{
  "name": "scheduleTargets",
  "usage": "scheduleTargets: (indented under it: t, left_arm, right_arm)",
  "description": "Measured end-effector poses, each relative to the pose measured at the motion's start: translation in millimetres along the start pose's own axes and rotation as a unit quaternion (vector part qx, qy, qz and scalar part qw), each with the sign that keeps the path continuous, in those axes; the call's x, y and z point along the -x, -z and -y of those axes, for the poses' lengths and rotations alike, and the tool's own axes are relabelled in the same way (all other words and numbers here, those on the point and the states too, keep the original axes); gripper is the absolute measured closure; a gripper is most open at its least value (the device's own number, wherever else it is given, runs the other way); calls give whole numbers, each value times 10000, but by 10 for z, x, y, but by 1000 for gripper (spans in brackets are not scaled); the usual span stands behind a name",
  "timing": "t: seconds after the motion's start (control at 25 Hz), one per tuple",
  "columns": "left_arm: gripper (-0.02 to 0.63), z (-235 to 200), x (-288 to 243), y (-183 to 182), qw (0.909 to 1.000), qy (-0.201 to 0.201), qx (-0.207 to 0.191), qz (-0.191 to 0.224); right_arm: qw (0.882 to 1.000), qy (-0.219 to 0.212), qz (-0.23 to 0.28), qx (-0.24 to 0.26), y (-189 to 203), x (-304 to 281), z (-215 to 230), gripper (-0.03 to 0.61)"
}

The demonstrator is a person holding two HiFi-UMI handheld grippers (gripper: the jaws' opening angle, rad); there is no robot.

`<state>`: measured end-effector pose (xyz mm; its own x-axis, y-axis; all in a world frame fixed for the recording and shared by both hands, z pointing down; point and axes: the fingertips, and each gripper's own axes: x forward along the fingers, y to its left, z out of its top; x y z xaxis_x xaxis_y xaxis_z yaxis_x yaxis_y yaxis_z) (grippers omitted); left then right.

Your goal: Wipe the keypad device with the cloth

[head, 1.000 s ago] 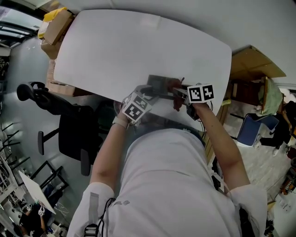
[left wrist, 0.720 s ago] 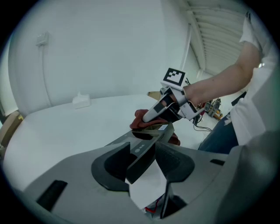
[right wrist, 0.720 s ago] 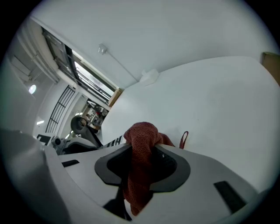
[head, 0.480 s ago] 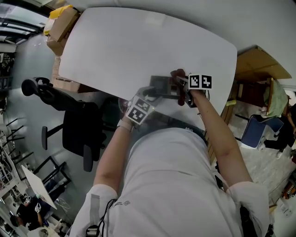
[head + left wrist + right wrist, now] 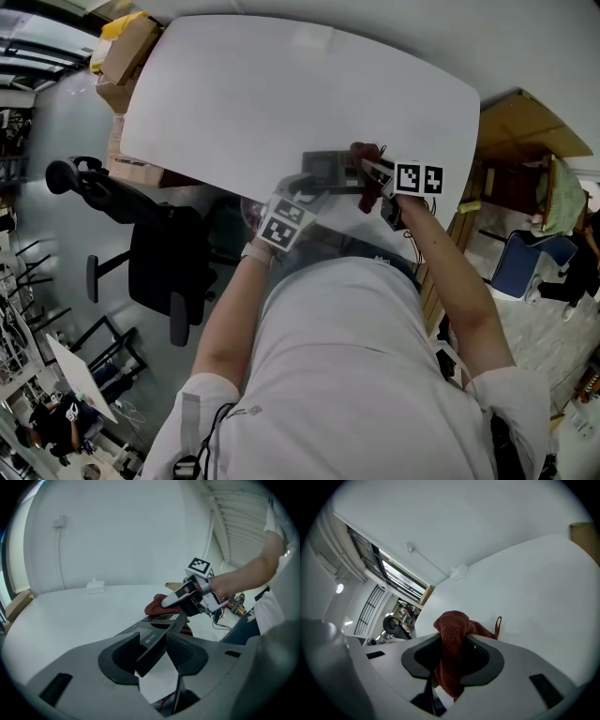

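Observation:
A dark grey keypad device (image 5: 326, 170) is lifted off the white table (image 5: 281, 94), near its front edge. My left gripper (image 5: 312, 184) is shut on the device's near end (image 5: 152, 639), which sits tilted between the jaws. My right gripper (image 5: 375, 174) is shut on a dark red cloth (image 5: 451, 630), which bunches up between the jaws and hangs below them. In the left gripper view the cloth (image 5: 156, 605) rests on the device's far end under the right gripper (image 5: 180, 597). The keys are mostly hidden.
Cardboard boxes (image 5: 117, 56) stand past the table's left end, and a black office chair (image 5: 141, 234) is at its left front. A wooden board (image 5: 520, 127) lies to the right. A small white object (image 5: 96, 587) sits at the table's far edge by the wall.
My right gripper has shifted the cloth a little away from me and then to the right along the device's right end. The left gripper keeps holding the device in about the same place.

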<state>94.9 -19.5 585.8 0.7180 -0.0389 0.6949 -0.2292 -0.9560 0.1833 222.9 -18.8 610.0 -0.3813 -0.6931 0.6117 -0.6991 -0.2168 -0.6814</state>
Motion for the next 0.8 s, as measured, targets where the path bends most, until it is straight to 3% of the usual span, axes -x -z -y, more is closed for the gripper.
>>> scheduleTargets:
  t: [0.2, 0.48, 0.8]
  left_arm:
    - [433, -4, -2, -7, 10000, 8, 11, -3]
    - [433, -3, -6, -1, 10000, 9, 5, -28]
    - [434, 22, -3, -13, 10000, -2, 48, -15]
  right_arm:
    - [9993, -318, -136, -134, 185, 193, -173, 454]
    - [9947, 193, -543, 847, 133, -9, -130, 454]
    - [9810, 690, -1115, 1428, -75, -416, 115, 454]
